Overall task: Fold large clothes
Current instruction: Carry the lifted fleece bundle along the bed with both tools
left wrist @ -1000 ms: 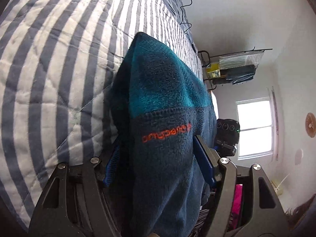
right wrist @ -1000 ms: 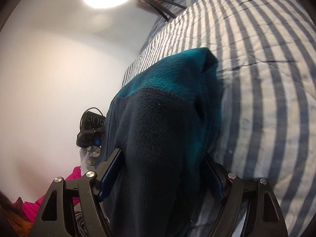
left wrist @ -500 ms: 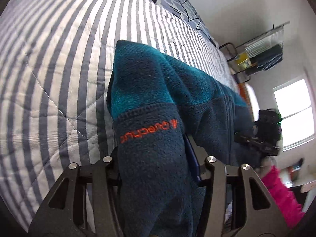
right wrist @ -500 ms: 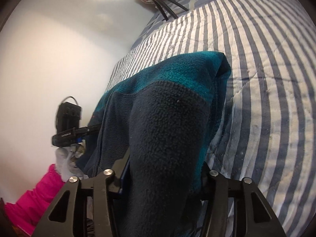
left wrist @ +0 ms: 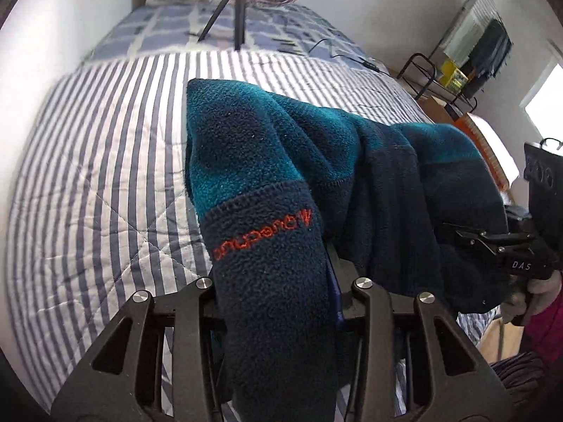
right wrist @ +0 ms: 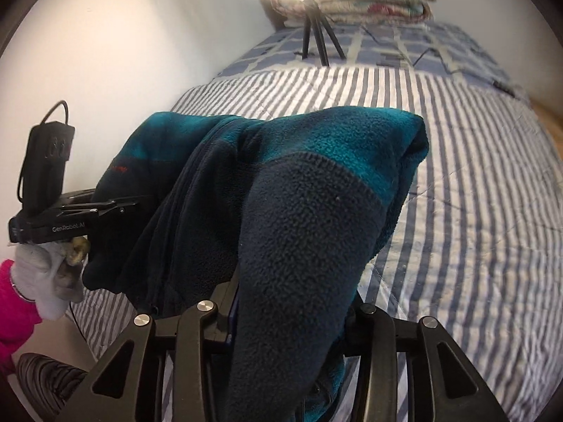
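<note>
Bed (left wrist: 105, 176): the striped quilt was seen far more squarely than a second earlier, when both views were rolled on their sides; the cameras had been levelled toward the headboard.
Fleece (left wrist: 267, 281): it had been spread between the two grips; a second earlier it was bunched close in front of each lens, and now it was drawn out above the near part of the bed, sagging in the middle. The fold itself was judged not yet laid down.
Left hand-held gripper (left wrist: 278, 292): it was clamped on the fleece at the end bearing the orange lettering.
Right hand-held gripper (right wrist: 292, 313): it was clamped on the other end of the fleece, which was draped over its fingers.
Meaning: the garment was judged ready to be lowered flat onto the quilt.
Hidden: the fingertips of both grippers were covered by cloth, so the exact hold could not be seen. The lower hem was cut off at the frame edges. Whether any part of the fleece touched the bed could not be told.
</note>
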Tool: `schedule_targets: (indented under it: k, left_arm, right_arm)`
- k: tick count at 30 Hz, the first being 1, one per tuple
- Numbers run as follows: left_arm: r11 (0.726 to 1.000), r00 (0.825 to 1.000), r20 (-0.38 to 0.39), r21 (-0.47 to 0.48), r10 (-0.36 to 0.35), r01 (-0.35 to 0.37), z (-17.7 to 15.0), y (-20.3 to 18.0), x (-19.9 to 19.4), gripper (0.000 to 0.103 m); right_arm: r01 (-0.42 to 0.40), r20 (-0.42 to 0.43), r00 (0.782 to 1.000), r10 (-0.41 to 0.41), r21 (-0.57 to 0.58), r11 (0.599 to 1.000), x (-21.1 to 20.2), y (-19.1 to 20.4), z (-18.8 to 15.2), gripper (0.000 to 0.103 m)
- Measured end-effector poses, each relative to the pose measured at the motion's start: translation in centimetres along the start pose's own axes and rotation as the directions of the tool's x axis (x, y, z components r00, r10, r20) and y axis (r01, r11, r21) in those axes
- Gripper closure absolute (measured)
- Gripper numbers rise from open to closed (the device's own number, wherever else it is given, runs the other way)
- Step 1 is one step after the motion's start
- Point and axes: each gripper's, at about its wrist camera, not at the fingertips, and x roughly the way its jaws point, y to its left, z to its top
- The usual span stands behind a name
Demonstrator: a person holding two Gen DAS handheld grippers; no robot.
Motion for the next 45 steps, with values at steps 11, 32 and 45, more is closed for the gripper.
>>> schedule_targets:
  k: [11, 32, 45]
  left_arm:
    - [0.987, 0.994, 0.105, 0.154, 0.035, -0.051, -0.9, -8.3, -5.4, 0.067]
    - [0.952, 0.972, 0.221, 0.305, -0.077, 0.006, 7.3, -21.6, -2.6, 0.067]
    - [0.96, 0.967, 0.19, 0.253, -0.171, 0.12, 19.4, -24.6, 13.3, 0.067]
  right_arm:
    - [0.147, 0.099, 0.985, -0.14, -0.072, 0.986, -7.8, 1.4, -1.7, 0.063]
    - [0.362, 0.23, 0.912, -0.34, -0.062, 0.93, -16.3, -5.8, 1.3, 0.064]
    - [0.452, 0.188, 0.878, -0.44, -0.025, 0.892, -10.4, -20.2, 10.7, 0.064]
